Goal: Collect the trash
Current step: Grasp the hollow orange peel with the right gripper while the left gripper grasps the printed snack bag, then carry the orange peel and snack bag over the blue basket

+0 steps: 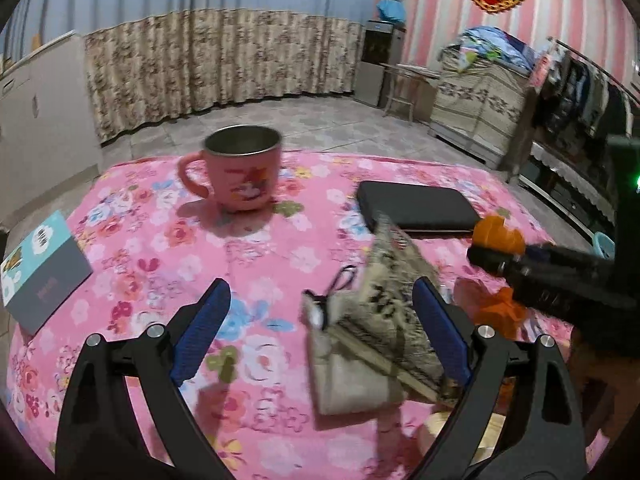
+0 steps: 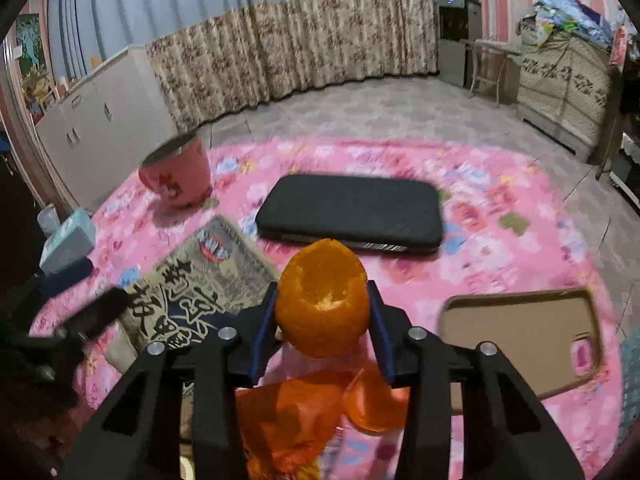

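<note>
My right gripper point(image 2: 324, 312) is shut on an orange peel point(image 2: 323, 300) and holds it above the pink floral tablecloth point(image 2: 500, 208). It shows from the side in the left wrist view point(image 1: 496, 240), with the peel point(image 1: 498, 234) at its tip. More orange peel pieces point(image 2: 360, 396) lie under it. My left gripper point(image 1: 320, 312) is open, its fingers either side of a printed paper snack wrapper point(image 1: 384, 292) that is tilted up off the cloth. The wrapper also shows in the right wrist view point(image 2: 192, 288).
A pink mug point(image 1: 240, 168) stands at the table's far side. A black case point(image 2: 352, 212) lies in the middle, a brown phone case point(image 2: 520, 332) at the right, a teal-and-grey card point(image 1: 40, 268) at the left edge.
</note>
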